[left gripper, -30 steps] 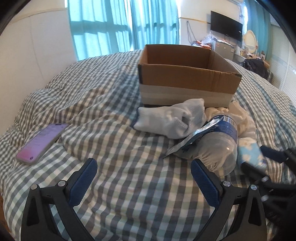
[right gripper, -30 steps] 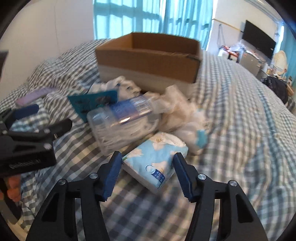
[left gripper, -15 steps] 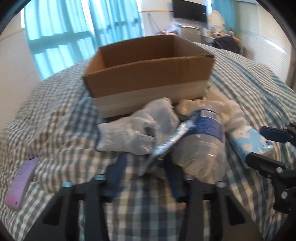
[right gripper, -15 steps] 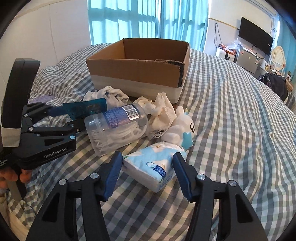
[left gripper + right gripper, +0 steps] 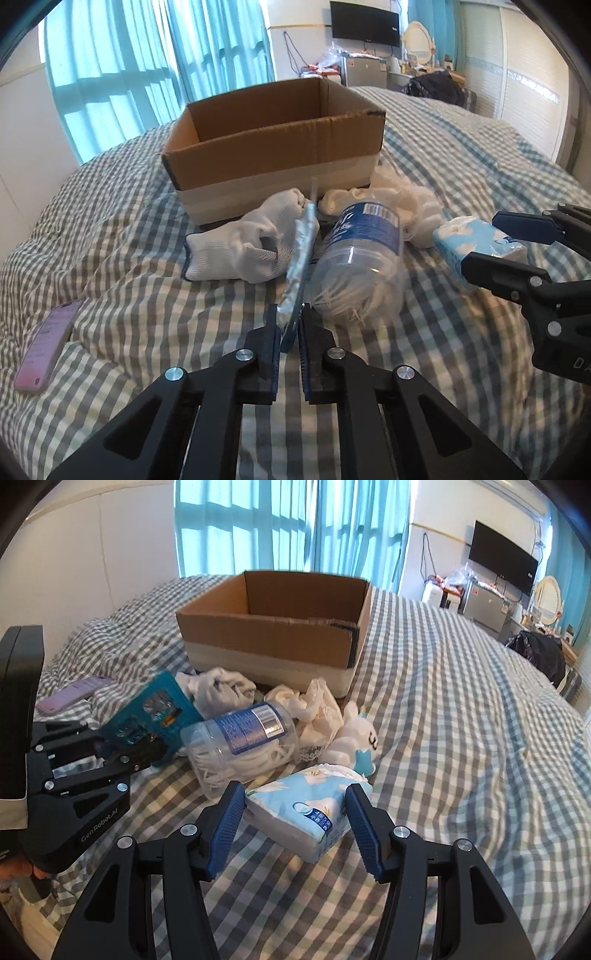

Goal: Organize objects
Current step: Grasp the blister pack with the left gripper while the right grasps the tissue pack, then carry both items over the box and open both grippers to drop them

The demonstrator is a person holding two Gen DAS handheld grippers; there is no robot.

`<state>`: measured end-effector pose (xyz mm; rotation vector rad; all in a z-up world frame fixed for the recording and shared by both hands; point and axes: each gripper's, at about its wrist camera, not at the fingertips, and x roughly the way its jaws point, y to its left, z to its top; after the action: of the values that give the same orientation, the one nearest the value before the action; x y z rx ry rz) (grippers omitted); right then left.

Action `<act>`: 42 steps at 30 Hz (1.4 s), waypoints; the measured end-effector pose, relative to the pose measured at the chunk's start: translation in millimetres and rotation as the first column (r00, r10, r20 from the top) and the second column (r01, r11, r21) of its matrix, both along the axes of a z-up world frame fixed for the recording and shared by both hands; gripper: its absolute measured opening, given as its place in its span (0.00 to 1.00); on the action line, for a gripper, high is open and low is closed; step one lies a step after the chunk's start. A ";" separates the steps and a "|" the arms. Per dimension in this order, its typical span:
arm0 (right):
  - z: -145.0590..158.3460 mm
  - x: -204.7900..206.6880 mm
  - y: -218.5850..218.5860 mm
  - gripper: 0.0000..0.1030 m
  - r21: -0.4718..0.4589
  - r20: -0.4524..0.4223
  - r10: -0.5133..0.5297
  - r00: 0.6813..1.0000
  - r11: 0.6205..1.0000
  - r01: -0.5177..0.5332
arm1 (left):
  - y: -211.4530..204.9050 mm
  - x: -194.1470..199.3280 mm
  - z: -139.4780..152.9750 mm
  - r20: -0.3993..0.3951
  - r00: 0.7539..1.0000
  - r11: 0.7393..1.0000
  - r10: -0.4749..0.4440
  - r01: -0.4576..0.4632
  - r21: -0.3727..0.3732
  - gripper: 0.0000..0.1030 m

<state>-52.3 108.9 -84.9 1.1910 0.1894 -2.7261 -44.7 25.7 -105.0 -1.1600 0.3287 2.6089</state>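
Observation:
My left gripper (image 5: 289, 325) is shut on the lower edge of a flat teal blister pack (image 5: 301, 258), which shows face-on in the right wrist view (image 5: 151, 710). My right gripper (image 5: 295, 819) is open around a blue tissue pack (image 5: 306, 812), fingers on either side, not pressing it. The tissue pack also shows in the left wrist view (image 5: 476, 240). A clear plastic bottle with a blue label (image 5: 240, 742) lies between them. An open cardboard box (image 5: 273, 627) stands behind the pile on the checked bedspread.
A white glove (image 5: 251, 243), crumpled white cloth (image 5: 317, 709) and a small white plush toy (image 5: 354, 738) lie before the box. A pink phone (image 5: 48, 347) lies at the left. A TV and clutter stand against the far wall.
My left gripper moved right to the blister pack and shut on its edge, lifting it upright. My right gripper stayed open around the tissue pack.

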 end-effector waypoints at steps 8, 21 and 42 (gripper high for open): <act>32.9 27.4 -5.8 0.55 0.017 -0.079 0.012 0.997 1.000 -0.011 | -7.5 22.9 36.4 -0.066 0.998 0.999 0.018 -0.016 0.038 0.07; 109.4 21.6 -17.1 0.55 0.029 -0.256 0.065 0.965 0.998 -0.060 | -7.5 13.7 103.8 -0.210 0.975 0.997 0.077 -0.068 0.047 0.07; 143.1 -165.1 -13.8 0.52 -0.063 -0.257 0.075 0.963 0.994 -0.094 | 1.8 -141.7 121.0 -0.201 0.976 0.994 0.082 -0.065 0.089 0.07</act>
<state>-217.4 95.1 58.2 0.7918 0.1628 -2.7751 -186.3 27.4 16.0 -0.8962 0.2205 2.7845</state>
